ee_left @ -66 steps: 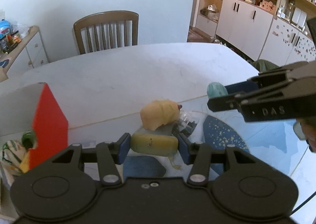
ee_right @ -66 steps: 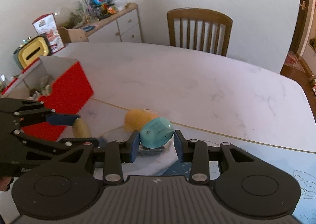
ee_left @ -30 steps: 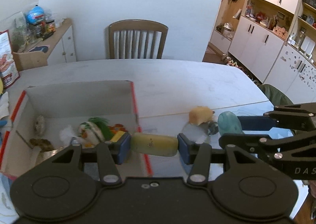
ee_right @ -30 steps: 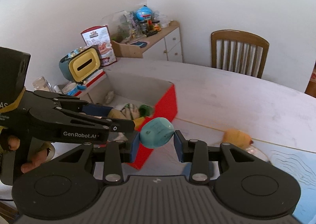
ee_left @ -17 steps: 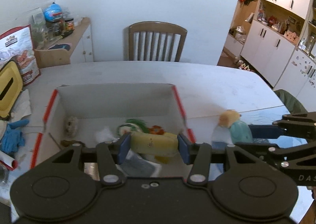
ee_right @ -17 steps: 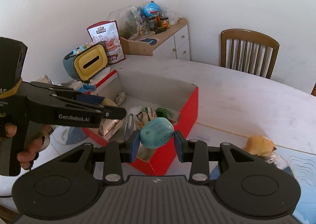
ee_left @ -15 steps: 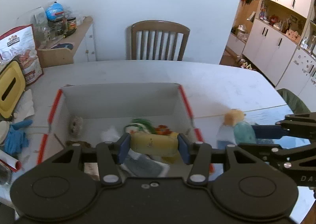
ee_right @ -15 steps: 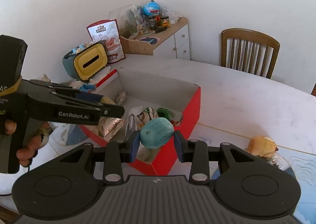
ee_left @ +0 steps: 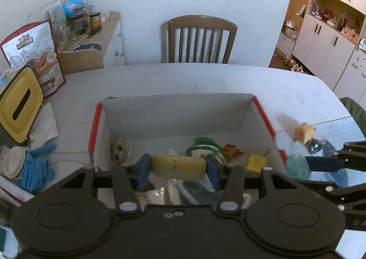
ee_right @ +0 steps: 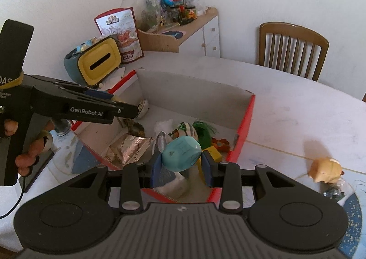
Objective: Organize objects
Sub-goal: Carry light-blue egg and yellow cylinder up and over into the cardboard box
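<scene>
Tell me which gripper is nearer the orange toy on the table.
Right. The right gripper holds its teal ball beside the box edge nearest the orange toy; the left gripper is farther, over the box.

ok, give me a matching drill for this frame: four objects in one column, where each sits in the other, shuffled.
Column 1:
1. yellow oblong toy
2. teal rounded toy
3. orange plush animal
4. small yellow block

Column 2:
A. lying inside the red cardboard box
B. clamped in the left gripper
C. on the table, outside the box
D. clamped in the right gripper

Pairs: 1-B, 2-D, 3-C, 4-A
</scene>
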Action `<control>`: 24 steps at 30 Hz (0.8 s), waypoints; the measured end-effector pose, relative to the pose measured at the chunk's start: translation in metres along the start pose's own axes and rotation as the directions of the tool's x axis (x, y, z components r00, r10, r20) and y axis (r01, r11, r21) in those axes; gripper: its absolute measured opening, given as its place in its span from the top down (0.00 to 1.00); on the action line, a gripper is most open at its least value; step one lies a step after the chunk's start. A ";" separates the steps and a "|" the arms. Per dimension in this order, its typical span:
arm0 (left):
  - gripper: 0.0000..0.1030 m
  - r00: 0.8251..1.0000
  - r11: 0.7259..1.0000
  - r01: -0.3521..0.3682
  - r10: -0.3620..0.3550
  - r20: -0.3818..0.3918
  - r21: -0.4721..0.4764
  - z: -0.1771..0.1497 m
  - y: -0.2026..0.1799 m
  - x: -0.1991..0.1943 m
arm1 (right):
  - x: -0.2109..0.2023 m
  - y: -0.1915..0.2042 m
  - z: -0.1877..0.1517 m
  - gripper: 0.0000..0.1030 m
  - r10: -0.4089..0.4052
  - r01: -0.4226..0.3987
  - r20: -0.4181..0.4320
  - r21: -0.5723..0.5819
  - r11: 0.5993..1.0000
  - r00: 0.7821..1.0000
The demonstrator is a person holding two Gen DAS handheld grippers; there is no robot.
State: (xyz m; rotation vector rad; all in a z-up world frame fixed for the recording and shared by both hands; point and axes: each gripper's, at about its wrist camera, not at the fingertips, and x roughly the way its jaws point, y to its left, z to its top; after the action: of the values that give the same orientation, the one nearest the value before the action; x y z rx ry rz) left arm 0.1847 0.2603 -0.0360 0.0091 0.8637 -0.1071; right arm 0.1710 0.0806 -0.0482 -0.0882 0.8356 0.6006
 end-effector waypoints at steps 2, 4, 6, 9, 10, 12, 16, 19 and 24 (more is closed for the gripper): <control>0.51 1.000 1.000 -0.007 0.007 -0.012 0.003 0.002 0.008 0.007 | 0.008 0.005 0.001 0.65 -0.001 0.001 -0.012 -0.002 1.000 1.000; 0.51 1.000 1.000 -0.011 0.011 -0.021 0.004 0.003 0.013 0.013 | 0.017 0.011 0.003 0.65 0.003 -0.003 -0.024 -0.011 1.000 1.000; 0.51 0.999 1.000 -0.012 0.012 -0.034 0.004 0.004 0.017 0.020 | 0.026 0.017 0.004 0.65 -0.001 0.000 -0.036 -0.020 1.000 0.999; 0.51 0.999 1.000 -0.016 0.017 -0.048 0.004 0.005 0.021 0.030 | 0.039 0.024 0.004 0.65 -0.004 0.002 -0.059 -0.030 1.000 0.998; 0.51 0.999 1.000 -0.016 0.016 -0.052 0.005 0.006 0.022 0.034 | 0.043 0.026 0.004 0.65 -0.007 0.005 -0.066 -0.034 0.999 0.998; 0.51 0.998 1.000 -0.018 0.018 -0.059 0.011 0.006 0.023 0.040 | 0.051 0.029 0.004 0.65 -0.014 0.011 -0.082 -0.039 0.999 0.997; 0.51 0.996 0.999 -0.030 0.032 -0.082 0.022 0.005 0.020 0.057 | 0.065 0.029 0.004 0.65 -0.023 0.020 -0.099 -0.032 0.999 0.995; 0.51 0.994 0.998 -0.037 0.041 -0.098 0.043 0.004 0.017 0.067 | 0.076 0.027 0.004 0.65 -0.050 0.045 -0.114 -0.049 0.998 0.992; 0.51 0.992 0.997 -0.045 0.052 -0.116 0.061 0.004 0.016 0.082 | 0.090 0.022 0.004 0.65 -0.082 0.076 -0.130 -0.047 0.996 0.988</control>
State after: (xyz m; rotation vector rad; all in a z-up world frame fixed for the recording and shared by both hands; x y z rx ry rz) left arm 0.2417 0.2689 -0.0960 0.0915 0.9771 -0.0868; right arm 0.2079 0.1416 -0.1067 -0.2003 0.9430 0.5419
